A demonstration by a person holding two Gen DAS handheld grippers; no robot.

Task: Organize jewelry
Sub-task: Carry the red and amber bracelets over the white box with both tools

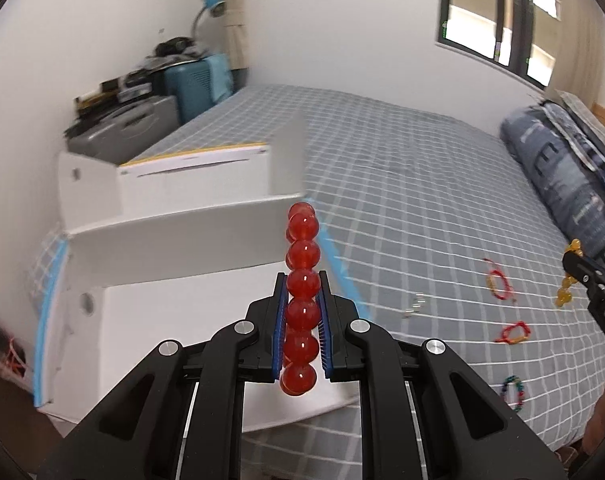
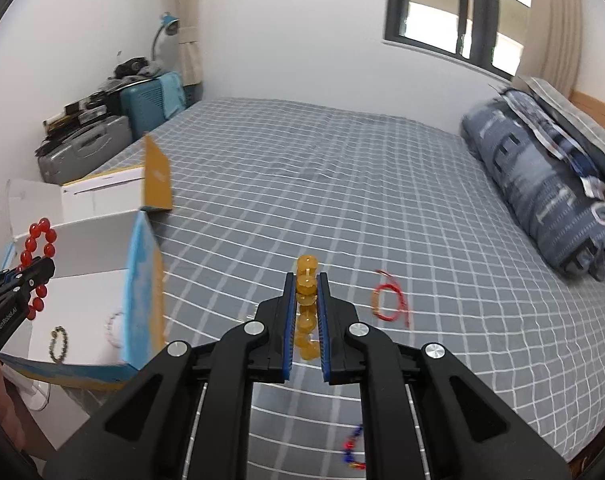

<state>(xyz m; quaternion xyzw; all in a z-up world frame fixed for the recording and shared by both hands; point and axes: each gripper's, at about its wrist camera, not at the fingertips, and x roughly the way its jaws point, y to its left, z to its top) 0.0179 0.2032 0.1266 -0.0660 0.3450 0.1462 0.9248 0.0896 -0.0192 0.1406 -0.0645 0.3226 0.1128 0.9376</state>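
My left gripper (image 1: pixel 302 280) is shut on a red bead bracelet (image 1: pixel 301 276) and holds it above the open white box (image 1: pixel 174 304). The red bracelet also shows in the right wrist view (image 2: pixel 38 248), over the box (image 2: pixel 82 292). My right gripper (image 2: pixel 307 278) is shut on a yellow bead bracelet (image 2: pixel 306 292) and holds it above the checked bed cover, right of the box. It also shows at the right edge of the left wrist view (image 1: pixel 567 280). Inside the box lie a dark bead bracelet (image 2: pixel 58 344) and a white bracelet (image 2: pixel 114 328).
On the grey checked bed (image 1: pixel 402 200) lie a red cord bracelet (image 2: pixel 390 300), another red one (image 1: pixel 512 332), a multicolour bead bracelet (image 1: pixel 513 390) and a small silver piece (image 1: pixel 414 306). A folded blue duvet (image 2: pixel 542 184) lies at the right. Suitcases (image 2: pixel 82 144) stand beyond the box.
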